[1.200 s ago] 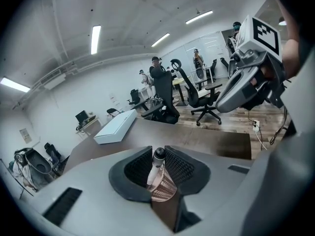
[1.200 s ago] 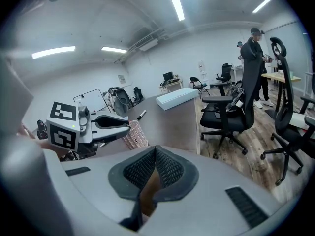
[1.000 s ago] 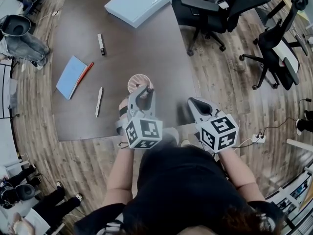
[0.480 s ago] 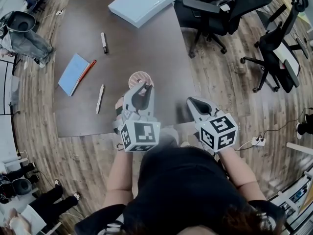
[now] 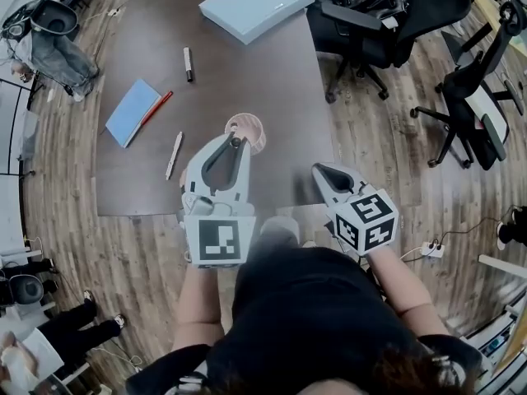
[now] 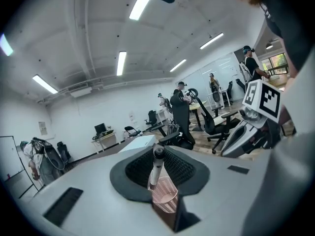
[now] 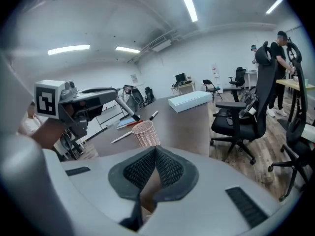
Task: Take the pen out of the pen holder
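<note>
**Desk:** What is in the grey left gripper at frame centre?

**Photographer:** A slim white pen with a dark cap, pinched between the ribbed black pads near its capped upper end. The jaws stand only pen-wide apart, clamped on the barrel. It hangs cap-up and a little tilted over the pink mesh pen holder, which stands on the dark brown table.

**Desk:** Why hold it by the top?

**Photographer:** Probably because only that end stood out of the cup. Its lower end sits at about rim level, and I cannot tell whether it is quite clear.

**Desk:** And the right gripper?

**Photographer:** It is at lower right in the head view, off the table's near edge and well apart from the holder. Its pads are pressed together with nothing between them, apparently parked out of the way.

**Desk:** Anything else?

**Photographer:** A blue notebook, a red pen and a plain white pen lie at upper left, likely where this one goes.
</note>
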Motion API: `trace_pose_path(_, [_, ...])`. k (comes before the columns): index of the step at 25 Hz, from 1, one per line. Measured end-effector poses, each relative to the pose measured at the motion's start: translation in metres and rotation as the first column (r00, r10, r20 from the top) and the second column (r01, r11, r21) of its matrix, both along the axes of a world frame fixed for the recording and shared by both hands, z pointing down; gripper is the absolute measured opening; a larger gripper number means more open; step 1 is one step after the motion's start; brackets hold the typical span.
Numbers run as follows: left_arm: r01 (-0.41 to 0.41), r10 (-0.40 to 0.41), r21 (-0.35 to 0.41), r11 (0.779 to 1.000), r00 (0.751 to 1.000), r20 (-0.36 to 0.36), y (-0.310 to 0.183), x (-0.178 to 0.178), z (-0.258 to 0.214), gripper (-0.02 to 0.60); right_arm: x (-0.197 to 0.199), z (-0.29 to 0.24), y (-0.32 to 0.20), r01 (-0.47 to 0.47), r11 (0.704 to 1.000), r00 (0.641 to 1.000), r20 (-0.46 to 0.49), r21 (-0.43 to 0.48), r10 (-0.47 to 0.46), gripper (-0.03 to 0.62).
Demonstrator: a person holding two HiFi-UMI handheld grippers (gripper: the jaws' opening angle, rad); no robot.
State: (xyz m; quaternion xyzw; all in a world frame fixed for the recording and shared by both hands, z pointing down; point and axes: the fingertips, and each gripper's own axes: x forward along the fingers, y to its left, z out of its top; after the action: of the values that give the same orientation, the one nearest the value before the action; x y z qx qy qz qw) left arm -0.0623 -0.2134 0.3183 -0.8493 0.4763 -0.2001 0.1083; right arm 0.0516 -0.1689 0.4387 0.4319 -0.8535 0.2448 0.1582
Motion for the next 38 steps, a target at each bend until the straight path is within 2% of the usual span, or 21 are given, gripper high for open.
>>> trace_pose_path(2, [0.027, -0.027, 0.015, 1.000, 0.999, -0.032, 0.003, -0.009, -0.008, 0.083, -0.004, -0.001, 0.001, 0.018, 1.000, 1.000, 0.000, 0.004, -0.018, 0.017])
trace_pose_path(7, [0.112, -0.111, 0.026, 0.993, 0.993, -0.050, 0.006, -0.038, -0.012, 0.083, -0.015, 0.000, 0.002, 0.063, 0.998, 0.998, -0.002, -0.002, -0.063, 0.017])
trace_pose_path(13, [0.200, -0.199, 0.001, 0.980, 0.978, -0.066, 0.006, -0.070, 0.013, 0.083, -0.030, 0.004, 0.000, 0.112, 0.994, 0.994, -0.006, -0.010, -0.112, 0.017])
trace_pose_path(19, [0.229, -0.234, -0.067, 0.971, 0.970, -0.071, 0.005, -0.086, 0.055, 0.083, -0.039, 0.009, -0.001, 0.134, 0.991, 0.991, -0.014, -0.028, -0.135, 0.017])
trace_pose_path(24, [0.232, -0.239, -0.090, 0.969, 0.968, -0.074, 0.000, -0.090, 0.087, 0.083, -0.043, 0.019, -0.002, 0.140, 0.989, 0.990, -0.020, -0.048, -0.141, 0.017])
trace_pose_path(27, [0.226, -0.229, -0.084, 0.970, 0.973, -0.022, 0.001, -0.090, 0.104, 0.083, -0.043, 0.023, -0.001, 0.140, 0.988, 0.990, -0.020, -0.058, -0.141, 0.017])
trace_pose_path(31, [0.204, -0.195, -0.071, 0.976, 0.974, 0.112, 0.005, -0.085, 0.130, 0.083, -0.043, 0.025, 0.000, 0.138, 0.988, 0.990, -0.019, -0.069, -0.139, 0.017])
trace_pose_path(38, [0.121, -0.106, -0.036, 0.992, 0.952, 0.286, 0.010, -0.069, 0.148, 0.086, -0.041, 0.033, 0.000, 0.135, 0.987, 0.990, -0.015, -0.087, -0.137, 0.017])
